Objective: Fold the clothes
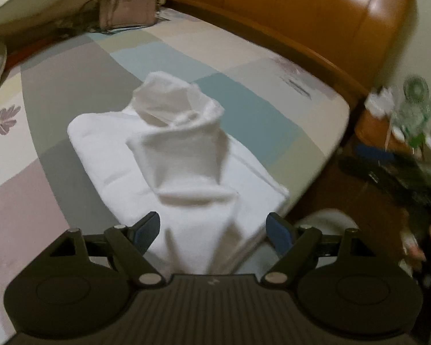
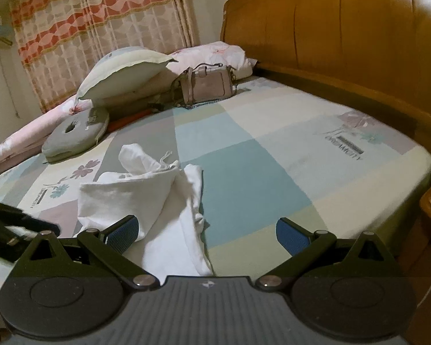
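A white garment (image 1: pixel 169 158) lies in a loose, partly folded heap on the patchwork bed sheet (image 1: pixel 244 97), near the bed's front edge. One end of it trails down toward me between the pads of my left gripper (image 1: pixel 214 233), which is open and holds nothing. In the right wrist view the same white garment (image 2: pixel 146 195) lies left of centre, its near end hanging below my open right gripper (image 2: pixel 207 233). The left blue pad (image 2: pixel 123 231) of that gripper sits just over the cloth; the jaws are wide apart.
A pinkish handbag (image 2: pixel 207 86), pillows (image 2: pixel 120 74) and a grey ring cushion (image 2: pixel 74 135) lie at the far side of the bed. The wooden headboard (image 2: pixel 330 43) runs along the right. A bedside cabinet (image 1: pixel 388 132) with clutter stands at the right in the left wrist view, blurred.
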Available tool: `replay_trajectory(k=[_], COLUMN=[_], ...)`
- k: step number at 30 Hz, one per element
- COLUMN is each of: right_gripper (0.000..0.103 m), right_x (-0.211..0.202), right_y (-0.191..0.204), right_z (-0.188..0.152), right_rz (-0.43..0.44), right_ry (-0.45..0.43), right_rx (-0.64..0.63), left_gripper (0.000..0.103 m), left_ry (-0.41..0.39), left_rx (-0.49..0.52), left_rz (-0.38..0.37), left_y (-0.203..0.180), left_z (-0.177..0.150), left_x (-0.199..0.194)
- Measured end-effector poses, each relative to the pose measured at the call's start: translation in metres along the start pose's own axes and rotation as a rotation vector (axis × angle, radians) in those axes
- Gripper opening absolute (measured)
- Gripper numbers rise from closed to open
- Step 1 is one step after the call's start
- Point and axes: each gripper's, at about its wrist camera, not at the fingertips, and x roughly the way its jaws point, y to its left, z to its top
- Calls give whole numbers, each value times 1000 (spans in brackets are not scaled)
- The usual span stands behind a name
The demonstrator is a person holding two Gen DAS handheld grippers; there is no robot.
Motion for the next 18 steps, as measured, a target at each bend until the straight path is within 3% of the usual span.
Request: replay_trajectory(k=[3,8,16,18], right_gripper=[103,103,103,103], right_x=[-9,-12,-11,-11], right_y=[1,-1,-14,-20], right_z=[-2,-8,-12,-13], right_rz=[-22,-63,-92,-92], right_ry=[-7,12,26,27], right_rx=[-7,-4,13,31], left_gripper=[80,80,81,81], left_ry=[-31,-72,-104,-121], left_rx=[-99,-143,8,71], left_rz=[-40,-165,-166,-105], left_y=[24,22,-12,-17], left_z=[15,36,29,16], left_x=[18,37,31,22])
